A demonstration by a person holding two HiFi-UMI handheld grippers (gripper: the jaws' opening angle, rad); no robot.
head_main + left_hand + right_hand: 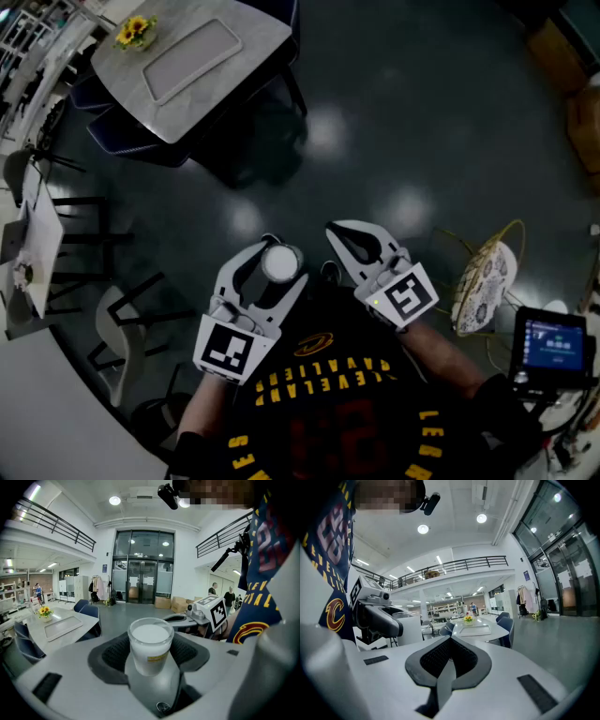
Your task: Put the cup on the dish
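Risk: cup (150,644) slipping or tipping out while we carry it above the floor (394,141), well apart from the table (253,37).
Cause: smooth, tapered wall (judging by its look) sliding between pads (115,654).
Cup: clear, white inside, yellow label, upright.
Left tongs (278,251): wide, clamping cup.
Right tongs (449,643): closed, empty.

The cup (280,263) sits within the left gripper (278,249), just left of the right gripper (337,231).
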